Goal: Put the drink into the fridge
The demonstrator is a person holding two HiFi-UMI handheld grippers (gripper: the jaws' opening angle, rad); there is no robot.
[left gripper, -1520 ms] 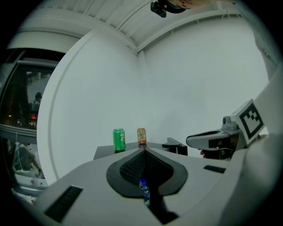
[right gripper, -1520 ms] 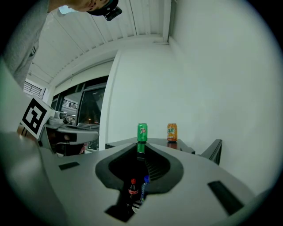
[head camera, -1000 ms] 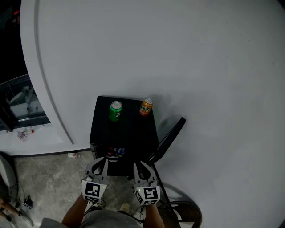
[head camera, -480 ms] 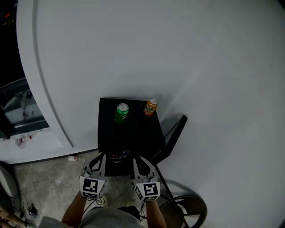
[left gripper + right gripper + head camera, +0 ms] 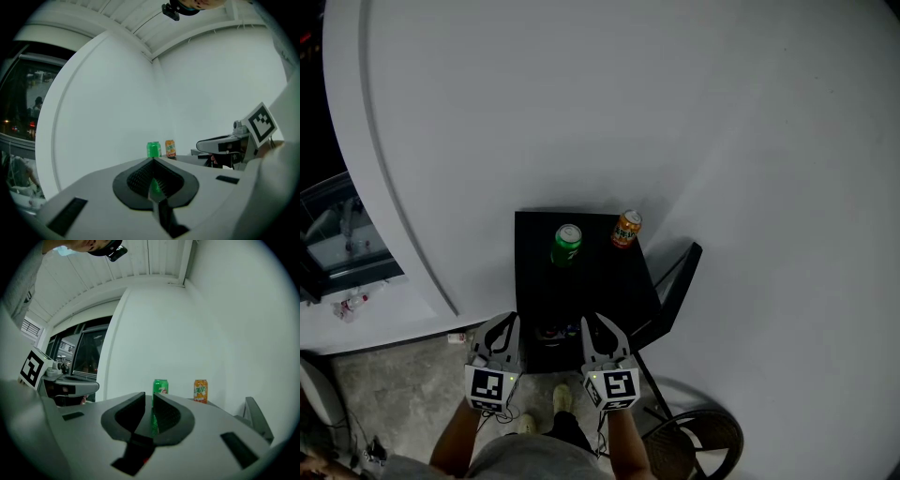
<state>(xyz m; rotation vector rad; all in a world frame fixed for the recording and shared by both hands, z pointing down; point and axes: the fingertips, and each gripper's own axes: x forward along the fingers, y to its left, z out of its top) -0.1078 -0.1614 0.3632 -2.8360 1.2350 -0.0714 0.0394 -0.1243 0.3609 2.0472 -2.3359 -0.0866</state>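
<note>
both grippers hang level in front of the small black fridge [image 5: 581, 281], well short of it, and neither carries anything: the left gripper [image 5: 508, 321] has its jaws pressed fully together, and the right gripper [image 5: 592, 322] shows only a slim slit between its jaws with nothing in it. the drinks stand upright on the fridge top toward its far edge, a green can [image 5: 566, 245] on the left and an orange can [image 5: 625, 229] near the right far corner, close to each other but apart. the dark panel slanting off the fridge's right side looks like its door [image 5: 680, 281] swung open, so the step in hand is most likely the reach for a can. which can is meant cannot be told from the task alone, though the right gripper view lines the green can up with its slit. to do this well, spread the right jaws wider than the can before arriving, come in level at mid-body height, and centre the can between the pads before closing. approaching the green can from the near side should keep the right-hand jaw from clipping the orange can. grip firmly but not crushingly, lift straight up, and keep the can upright on its way down to the opening.
</note>
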